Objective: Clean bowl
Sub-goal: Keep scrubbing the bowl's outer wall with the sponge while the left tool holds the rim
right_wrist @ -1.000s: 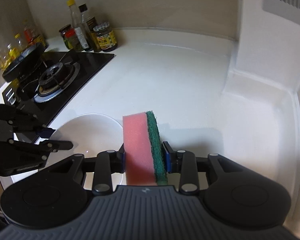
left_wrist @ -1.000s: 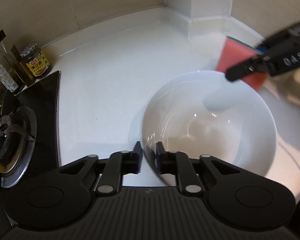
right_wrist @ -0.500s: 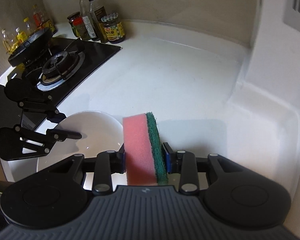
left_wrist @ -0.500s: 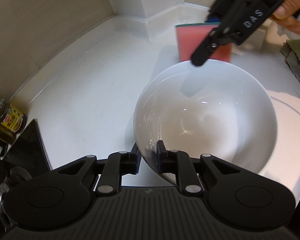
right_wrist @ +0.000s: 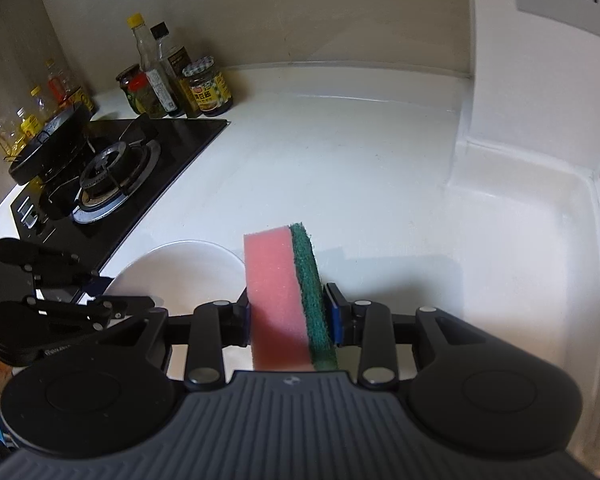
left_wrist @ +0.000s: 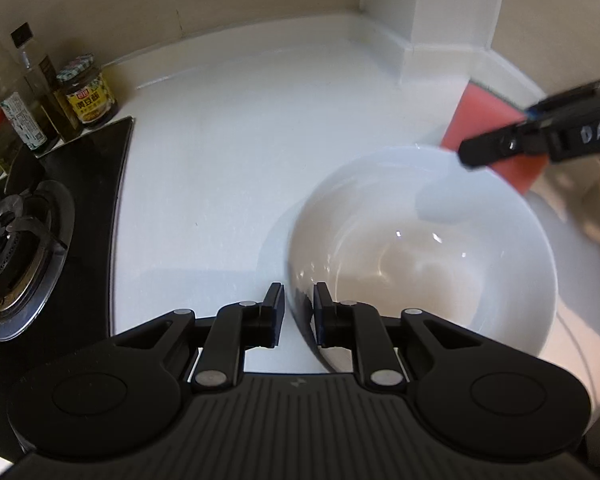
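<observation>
White bowl (left_wrist: 424,256): empty, glossy inside, on the white countertop (left_wrist: 228,152) beside the black gas hob (left_wrist: 24,240). Left gripper (left_wrist: 299,306): narrowly parted fingers straddle the bowl's near rim; whether the pads press on it cannot be told. Right gripper (right_wrist: 288,312): clamped on an upright pink-and-green sponge (right_wrist: 284,300) by the bowl's far rim. Against half a second ago, the left view has swung back toward the hob. Sauce jar (left_wrist: 87,96) and oil bottles (left_wrist: 40,92) stand at the beige wall.

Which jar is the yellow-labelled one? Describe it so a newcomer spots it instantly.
Start at the black gas hob. Bottles cluster at its back corner against the wall. The jar stands at their counter-side end: short, yellow-labelled, with a checked lid, unlike the tall bottles.
</observation>
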`<state>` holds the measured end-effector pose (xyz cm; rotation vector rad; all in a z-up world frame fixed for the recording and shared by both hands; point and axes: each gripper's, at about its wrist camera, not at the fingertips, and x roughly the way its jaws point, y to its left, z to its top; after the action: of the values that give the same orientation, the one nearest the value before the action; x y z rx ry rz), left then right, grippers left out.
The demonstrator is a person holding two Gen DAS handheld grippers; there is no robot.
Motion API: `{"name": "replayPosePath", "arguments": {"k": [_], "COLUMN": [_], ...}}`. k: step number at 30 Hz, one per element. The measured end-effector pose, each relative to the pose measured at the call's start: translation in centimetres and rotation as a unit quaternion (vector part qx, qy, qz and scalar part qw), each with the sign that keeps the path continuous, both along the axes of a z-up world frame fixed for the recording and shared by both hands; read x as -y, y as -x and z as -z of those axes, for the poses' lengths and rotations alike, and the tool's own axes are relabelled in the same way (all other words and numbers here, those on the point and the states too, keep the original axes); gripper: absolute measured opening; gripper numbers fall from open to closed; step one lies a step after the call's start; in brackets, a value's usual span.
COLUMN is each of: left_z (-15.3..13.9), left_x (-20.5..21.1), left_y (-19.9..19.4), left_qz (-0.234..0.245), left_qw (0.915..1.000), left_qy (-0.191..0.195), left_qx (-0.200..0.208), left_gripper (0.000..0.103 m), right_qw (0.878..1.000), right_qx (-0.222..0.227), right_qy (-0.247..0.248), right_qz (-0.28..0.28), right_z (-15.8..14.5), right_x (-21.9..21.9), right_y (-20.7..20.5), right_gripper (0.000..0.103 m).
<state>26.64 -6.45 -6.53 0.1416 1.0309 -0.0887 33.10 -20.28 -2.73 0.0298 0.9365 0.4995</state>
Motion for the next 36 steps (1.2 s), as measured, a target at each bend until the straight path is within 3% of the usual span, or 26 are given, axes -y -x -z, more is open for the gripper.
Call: {"name": "replayPosePath", "arguments": {"k": [10,19,24,26,30,32,36], "left_z": [0.0,0.1,0.1,-0.1,-0.4,-0.3,-0.3], "left_x": [0.3,1.1,1.1,0.7,0.5,0.9,0.3], "left_y": [0.3,0.1,0.1,0.1,1.4,1.8,0.5], "left_qz": [0.066,0.122,0.106,0.070,0.015,0.021,0.049], "left_qw": [0.9977,0.9918,0.9939,0.9974,0.9999,0.9997,0.9985], "left_qy": [-0.019,-0.037,-0.029,-0.018,-0.006,-0.014,-0.022], "left_qx": [0.004,0.009,0.008,0.005,0.001,0.005,0.003], "left_gripper": [0.017,0.018,0.019,0.027,0.024,0.018,0.019], "right_qw": [0.999,0.997,0.997,0.998,0.999,1.000,1.000], "right_qx": [-0.023,0.011,0.015,0.013,0.006,0.004,-0.006], "right_qy": [-0.002,0.045,0.046,0.036,0.009,-0.002,-0.009], "right_qz": [-0.035,-0.063,-0.063,-0.056,-0.041,-0.031,-0.027], "right_z": [-0.2,-0.8,-0.8,-0.7,-0.2,-0.1,-0.1], "right_x": [0.7,-2.7,-2.9,-2.4,-1.7,-1.4,-0.8], "right_y": [-0.4,-2.8,-2.9,-2.8,-2.1,-1.5,0.1], "right_gripper": [0.030,0.030,0.030,0.029,0.029,0.029,0.029]}}
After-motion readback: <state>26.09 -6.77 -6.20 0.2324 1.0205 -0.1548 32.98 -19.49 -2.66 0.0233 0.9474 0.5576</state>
